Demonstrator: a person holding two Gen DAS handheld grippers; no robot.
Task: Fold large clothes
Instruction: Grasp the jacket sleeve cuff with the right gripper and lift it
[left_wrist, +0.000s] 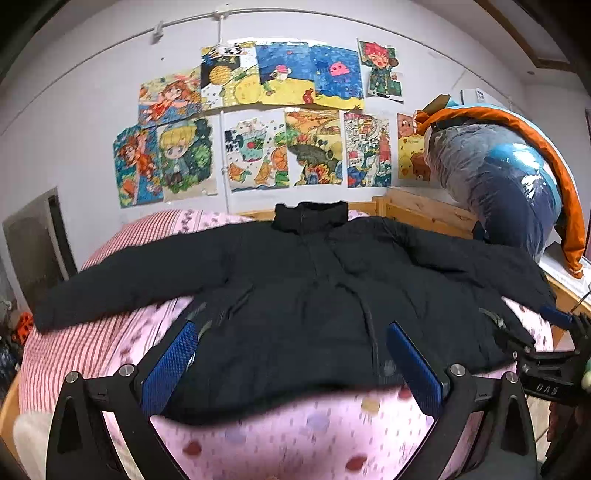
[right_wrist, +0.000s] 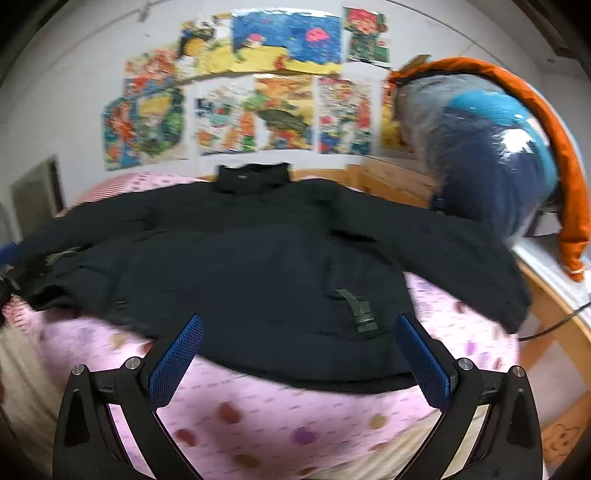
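A black jacket (left_wrist: 295, 291) lay spread flat on the bed (left_wrist: 295, 435), front up, sleeves stretched out to both sides, collar toward the wall. The left claw (left_wrist: 291, 354) and the right claw (right_wrist: 299, 349) hovered over its hem, both released and holding nothing.

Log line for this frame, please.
stage: pre-fold | black jacket: spread flat on pink bedspread | left tool: open, empty | right tool: open, empty
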